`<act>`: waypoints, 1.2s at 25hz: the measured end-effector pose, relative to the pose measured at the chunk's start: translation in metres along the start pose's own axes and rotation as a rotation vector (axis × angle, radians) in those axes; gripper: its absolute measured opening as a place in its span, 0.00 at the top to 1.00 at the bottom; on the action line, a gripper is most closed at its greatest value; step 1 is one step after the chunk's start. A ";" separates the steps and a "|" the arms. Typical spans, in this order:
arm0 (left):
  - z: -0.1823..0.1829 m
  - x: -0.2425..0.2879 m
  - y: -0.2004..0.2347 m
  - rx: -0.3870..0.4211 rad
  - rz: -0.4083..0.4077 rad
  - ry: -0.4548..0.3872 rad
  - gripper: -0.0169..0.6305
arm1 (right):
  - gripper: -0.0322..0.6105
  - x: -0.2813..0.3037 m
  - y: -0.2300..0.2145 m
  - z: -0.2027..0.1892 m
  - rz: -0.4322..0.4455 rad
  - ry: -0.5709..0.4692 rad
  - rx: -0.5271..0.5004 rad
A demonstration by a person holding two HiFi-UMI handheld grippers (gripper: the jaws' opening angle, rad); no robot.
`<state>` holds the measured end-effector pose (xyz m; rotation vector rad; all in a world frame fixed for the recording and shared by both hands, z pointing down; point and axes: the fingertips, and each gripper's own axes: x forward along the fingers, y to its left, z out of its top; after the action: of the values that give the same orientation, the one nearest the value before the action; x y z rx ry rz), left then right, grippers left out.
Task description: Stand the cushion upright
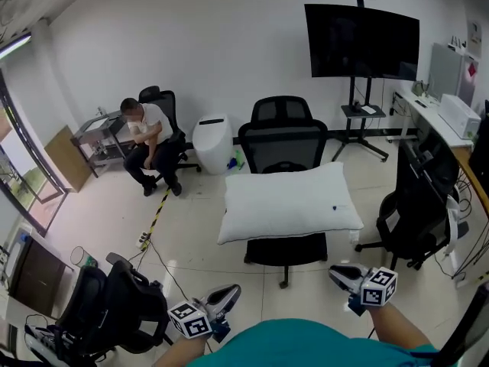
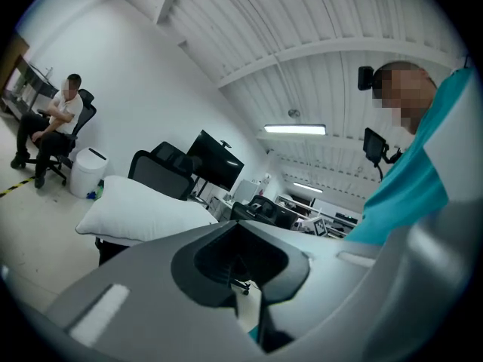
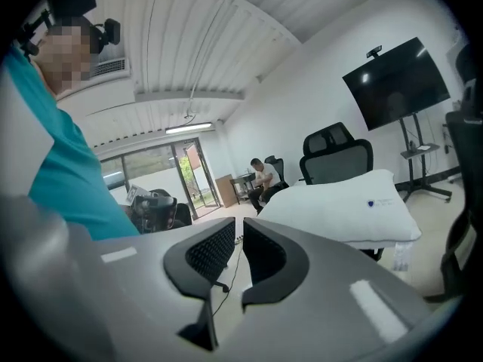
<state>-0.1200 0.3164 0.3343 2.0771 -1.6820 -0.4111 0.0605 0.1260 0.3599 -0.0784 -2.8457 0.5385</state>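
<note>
A white cushion (image 1: 290, 201) lies flat across the seat of a black office chair (image 1: 283, 140) in the middle of the room. It also shows in the left gripper view as the cushion (image 2: 143, 206) and in the right gripper view as the cushion (image 3: 347, 202), with a small blue label. Both grippers are low in the head view, well short of the chair. My left gripper (image 1: 221, 300) (image 2: 235, 221) is shut and holds nothing. My right gripper (image 1: 344, 275) (image 3: 239, 218) has only a thin slit between its jaws and is empty too.
A person (image 1: 149, 140) sits on a chair at the back left, beside a white bin (image 1: 212, 144). A dark screen on a stand (image 1: 361, 40) is at the back. Black chairs stand at the right (image 1: 412, 205) and lower left (image 1: 114, 304). A cable and power strip (image 1: 145, 239) lie on the floor.
</note>
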 end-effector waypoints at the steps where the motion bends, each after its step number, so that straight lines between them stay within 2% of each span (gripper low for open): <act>1: 0.004 0.013 0.008 0.002 0.010 0.002 0.95 | 0.89 0.005 -0.016 0.009 0.003 -0.002 -0.003; 7: 0.029 0.070 0.058 0.007 0.010 0.011 0.95 | 0.86 0.037 -0.082 0.028 -0.020 0.025 0.004; 10: 0.042 0.084 0.103 -0.018 0.005 0.001 0.95 | 0.82 0.060 -0.112 0.035 -0.074 0.040 0.020; 13: 0.055 0.095 0.161 -0.024 -0.013 0.029 0.95 | 0.75 0.089 -0.144 0.047 -0.152 0.065 0.004; 17: 0.064 0.105 0.259 -0.067 0.030 0.135 0.76 | 0.62 0.110 -0.198 0.053 -0.293 0.118 0.065; 20: 0.068 0.119 0.329 -0.100 0.075 0.245 0.54 | 0.49 0.106 -0.245 0.057 -0.395 0.163 0.129; 23: 0.061 0.137 0.388 -0.142 0.142 0.340 0.36 | 0.39 0.094 -0.296 0.054 -0.469 0.213 0.210; 27: 0.038 0.174 0.433 -0.251 0.163 0.456 0.10 | 0.27 0.081 -0.372 0.045 -0.510 0.288 0.277; 30: 0.014 0.199 0.454 -0.301 0.185 0.541 0.04 | 0.14 0.081 -0.418 0.037 -0.472 0.315 0.338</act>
<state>-0.4672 0.0440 0.5603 1.6100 -1.3693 -0.0282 -0.0299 -0.2681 0.4982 0.5066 -2.3176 0.8016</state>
